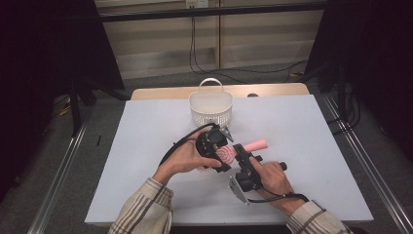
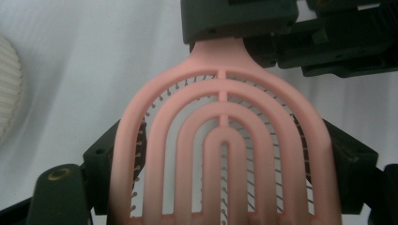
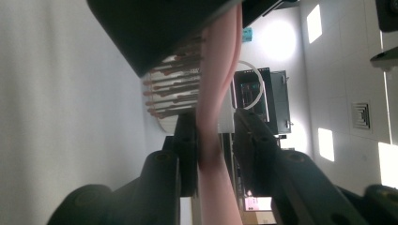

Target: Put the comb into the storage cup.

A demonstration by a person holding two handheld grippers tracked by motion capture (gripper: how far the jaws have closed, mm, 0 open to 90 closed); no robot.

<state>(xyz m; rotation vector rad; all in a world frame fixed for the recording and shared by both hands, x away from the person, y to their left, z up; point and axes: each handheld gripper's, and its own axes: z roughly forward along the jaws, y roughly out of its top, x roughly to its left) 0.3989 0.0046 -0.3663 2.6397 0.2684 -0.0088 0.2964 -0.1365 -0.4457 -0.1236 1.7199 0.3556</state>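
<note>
The left gripper (image 1: 220, 155) is holding the wide head of a pink plastic hairbrush with arched ribs (image 2: 224, 154) between its jaws. The right gripper (image 1: 242, 155) is closing its jaws on the neck of the brush. The brush is staying above the white bench (image 1: 146, 146), near the white plastic basket (image 1: 211, 108).
</note>
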